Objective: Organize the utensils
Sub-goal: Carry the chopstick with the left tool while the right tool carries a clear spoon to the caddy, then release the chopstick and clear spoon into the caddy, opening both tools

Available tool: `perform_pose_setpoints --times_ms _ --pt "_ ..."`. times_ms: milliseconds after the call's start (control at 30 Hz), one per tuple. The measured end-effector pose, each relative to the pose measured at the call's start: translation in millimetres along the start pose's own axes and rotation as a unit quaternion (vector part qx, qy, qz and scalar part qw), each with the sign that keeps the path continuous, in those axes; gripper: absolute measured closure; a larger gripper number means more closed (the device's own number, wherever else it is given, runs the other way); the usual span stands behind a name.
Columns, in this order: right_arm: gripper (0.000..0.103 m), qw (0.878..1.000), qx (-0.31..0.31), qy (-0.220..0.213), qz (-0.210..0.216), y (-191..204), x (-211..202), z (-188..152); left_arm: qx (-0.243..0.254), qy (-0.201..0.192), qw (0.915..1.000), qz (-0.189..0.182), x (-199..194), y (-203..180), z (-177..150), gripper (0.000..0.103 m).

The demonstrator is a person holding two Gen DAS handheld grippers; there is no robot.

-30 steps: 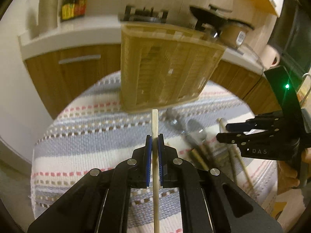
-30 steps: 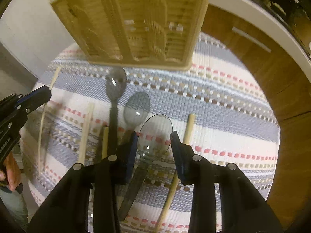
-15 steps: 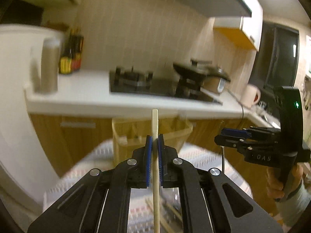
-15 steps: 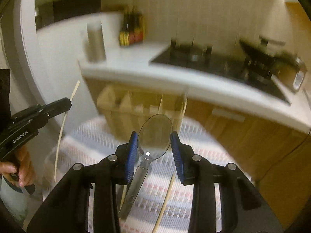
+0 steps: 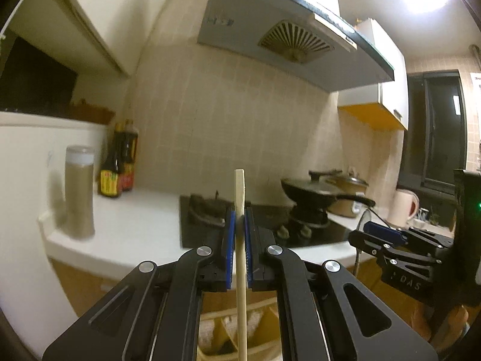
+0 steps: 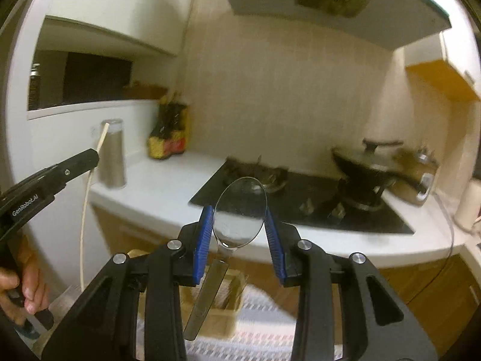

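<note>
My left gripper (image 5: 239, 225) is shut on a pale wooden chopstick (image 5: 240, 270) that stands upright between its blue pads. It also shows at the left of the right wrist view (image 6: 87, 162), with the chopstick (image 6: 85, 210) hanging down. My right gripper (image 6: 239, 228) is shut on the bowl of a clear plastic spoon (image 6: 239, 213), handle pointing down. It shows at the right of the left wrist view (image 5: 381, 234). The wicker utensil basket (image 5: 264, 322) with dividers lies below both grippers; part of it shows in the right wrist view (image 6: 222, 310).
A white counter (image 5: 129, 225) carries a black gas hob (image 5: 270, 228), a wok (image 5: 312, 191), sauce bottles (image 5: 118, 165) and a tall canister (image 5: 78, 192). A range hood (image 5: 285, 39) hangs above. A striped cloth (image 6: 264, 331) lies under the basket.
Both grippers have lifted and tilted up from the striped cloth, carrying the chopstick and the spoon. The views now face the kitchen wall, with the basket low in frame.
</note>
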State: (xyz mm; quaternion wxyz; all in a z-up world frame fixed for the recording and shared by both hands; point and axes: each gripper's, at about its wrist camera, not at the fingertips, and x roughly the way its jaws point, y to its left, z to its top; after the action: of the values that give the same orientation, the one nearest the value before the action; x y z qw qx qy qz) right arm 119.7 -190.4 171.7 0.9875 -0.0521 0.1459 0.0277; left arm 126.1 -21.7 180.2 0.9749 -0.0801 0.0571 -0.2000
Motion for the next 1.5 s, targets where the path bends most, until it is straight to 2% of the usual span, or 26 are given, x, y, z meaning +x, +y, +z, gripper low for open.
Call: perform_pose_setpoints --times_ms 167,400,500,800,967,1133,1233,1300,1333,1433,1500 --pt "0.071 0.999 0.000 -0.022 -0.036 -3 22 -3 0.013 -0.023 0.9996 0.011 24 -1 -8 0.099" --pt "0.071 0.998 0.015 -0.022 -0.054 -6 49 -22 0.040 -0.018 0.9980 0.047 56 6 -33 0.099" --pt "0.071 0.998 0.020 -0.012 -0.060 -6 62 -29 0.027 -0.021 0.9980 0.053 64 17 -42 0.099" --pt "0.071 0.997 0.025 0.000 -0.067 -5 79 -48 0.012 -0.035 0.9983 0.045 68 29 -61 0.099" --pt "0.071 0.997 0.018 0.001 -0.069 1 80 -57 0.010 -0.024 0.9986 0.046 68 33 -70 0.098" --pt "0.070 0.998 0.024 0.020 -0.048 1 79 -66 0.001 -0.002 0.9994 0.034 60 38 -77 0.097" --pt "0.069 0.998 0.035 0.036 -0.027 -2 73 -71 0.003 0.017 0.9995 0.027 55 37 -79 0.086" --pt "0.057 0.998 0.040 0.050 -0.010 -5 69 -73 -0.004 0.032 0.9993 0.017 49 38 -79 0.066" --pt "0.052 0.998 0.042 0.051 -0.008 -5 66 -75 -0.008 0.037 0.9992 0.012 45 39 -78 0.063" --pt "0.051 0.997 0.056 0.053 -0.003 -11 51 -78 -0.021 0.057 0.9982 -0.005 32 41 -75 0.060" --pt "0.051 0.995 0.072 0.062 0.006 -18 42 -80 -0.035 0.074 0.9964 -0.021 23 42 -72 0.046"
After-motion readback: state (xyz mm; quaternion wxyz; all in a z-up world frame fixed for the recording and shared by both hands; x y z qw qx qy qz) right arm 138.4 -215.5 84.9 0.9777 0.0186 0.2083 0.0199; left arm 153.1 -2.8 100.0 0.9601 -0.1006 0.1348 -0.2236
